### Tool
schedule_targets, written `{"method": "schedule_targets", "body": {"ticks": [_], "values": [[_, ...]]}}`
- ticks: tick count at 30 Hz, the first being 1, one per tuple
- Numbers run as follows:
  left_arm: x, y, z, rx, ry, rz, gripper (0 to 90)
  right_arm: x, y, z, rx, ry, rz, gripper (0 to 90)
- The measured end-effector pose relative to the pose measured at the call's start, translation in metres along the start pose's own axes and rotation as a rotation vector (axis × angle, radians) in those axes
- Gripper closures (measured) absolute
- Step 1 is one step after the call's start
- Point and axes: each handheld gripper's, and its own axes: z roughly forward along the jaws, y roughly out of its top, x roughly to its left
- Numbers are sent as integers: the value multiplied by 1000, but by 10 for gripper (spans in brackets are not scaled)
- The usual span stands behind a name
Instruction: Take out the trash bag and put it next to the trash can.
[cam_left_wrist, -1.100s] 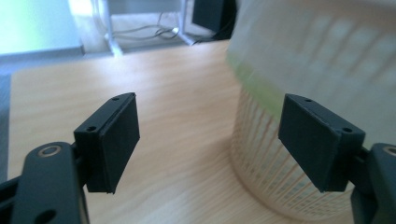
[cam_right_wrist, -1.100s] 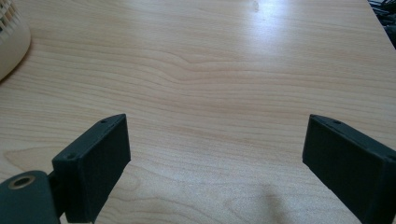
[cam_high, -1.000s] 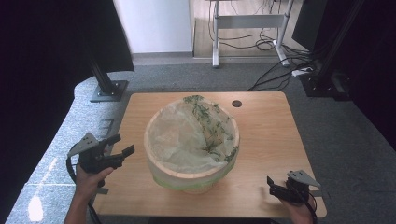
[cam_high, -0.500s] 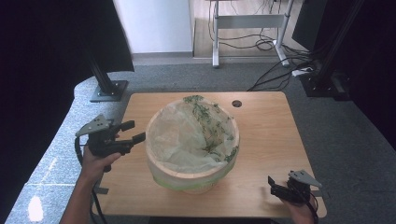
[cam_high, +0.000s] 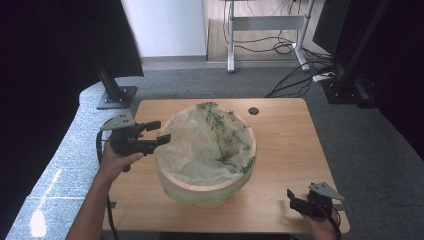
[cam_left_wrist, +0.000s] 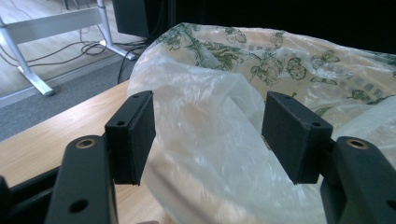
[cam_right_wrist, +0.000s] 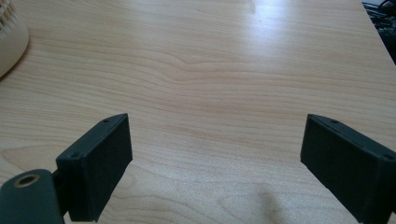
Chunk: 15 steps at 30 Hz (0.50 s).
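My left tongs (cam_high: 159, 132) have just been closing around the plastic bag (cam_left_wrist: 210, 140) at the bin's (cam_high: 200, 187) rim, mid-counter (cam_high: 290, 140), pads not pinching yet. Right tongs (cam_high: 295, 201) rest wide open, empty. Bag's draped in; grabbing's left, I reckon.

A light wooden bench (cam_high: 285, 150) is seen on grey carpet. At its middle a round basket (cam_high: 210, 187) lined with a plastic bag (cam_high: 200, 150) is carried.
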Motion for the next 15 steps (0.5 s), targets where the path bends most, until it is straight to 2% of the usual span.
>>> {"method": "schedule_targets", "body": {"ticks": [3,6,10,13,15], "values": [[4,3,10,14,-24,4,345,-1,0,0,4,-3,3,89],[7,3,16,25,-30,8,339,-1,-1,1,5,-5,3,90],[10,2,25,49,-12,26,351,-2,-1,1,5,-8,1,92],[11,4,27,40,11,23,413,-1,-1,1,6,-7,2,93],[13,6,29,56,12,21,456,0,-1,2,7,-7,-3,94]]}}
